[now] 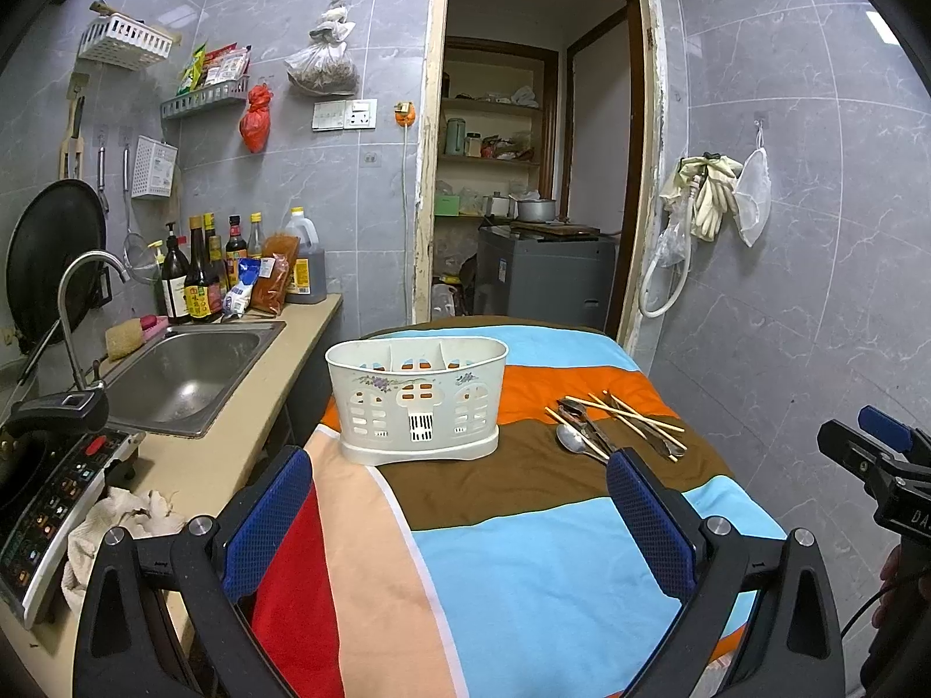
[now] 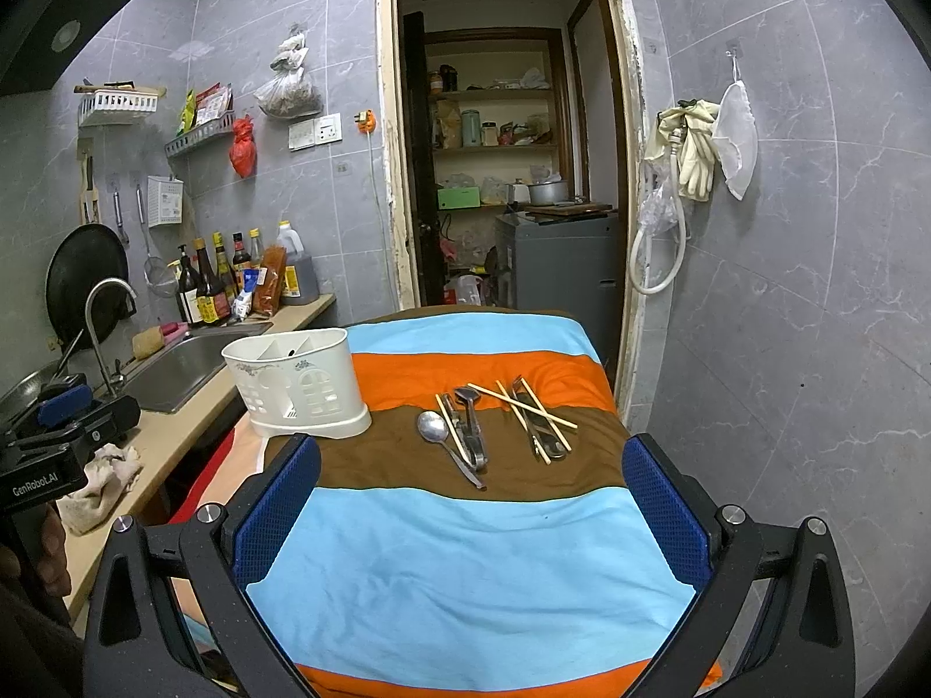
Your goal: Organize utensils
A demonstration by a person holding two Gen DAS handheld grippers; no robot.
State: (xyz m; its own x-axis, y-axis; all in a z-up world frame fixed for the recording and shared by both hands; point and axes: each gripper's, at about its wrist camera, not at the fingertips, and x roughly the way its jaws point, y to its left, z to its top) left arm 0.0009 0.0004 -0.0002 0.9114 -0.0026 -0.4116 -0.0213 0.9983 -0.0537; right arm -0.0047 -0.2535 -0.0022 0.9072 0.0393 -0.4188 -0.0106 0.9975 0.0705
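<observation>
A white plastic utensil caddy with compartments stands upright on a striped cloth, also in the right wrist view. To its right lie a metal spoon, other metal utensils and several wooden chopsticks; the same pile shows in the left wrist view. My left gripper is open and empty, near of the caddy. My right gripper is open and empty, near of the utensils. The right gripper shows at the left view's right edge.
The striped cloth covers a table. A counter to the left holds a steel sink, faucet, bottles, a cooker and a rag. A doorway lies behind; tiled wall with hanging gloves on the right.
</observation>
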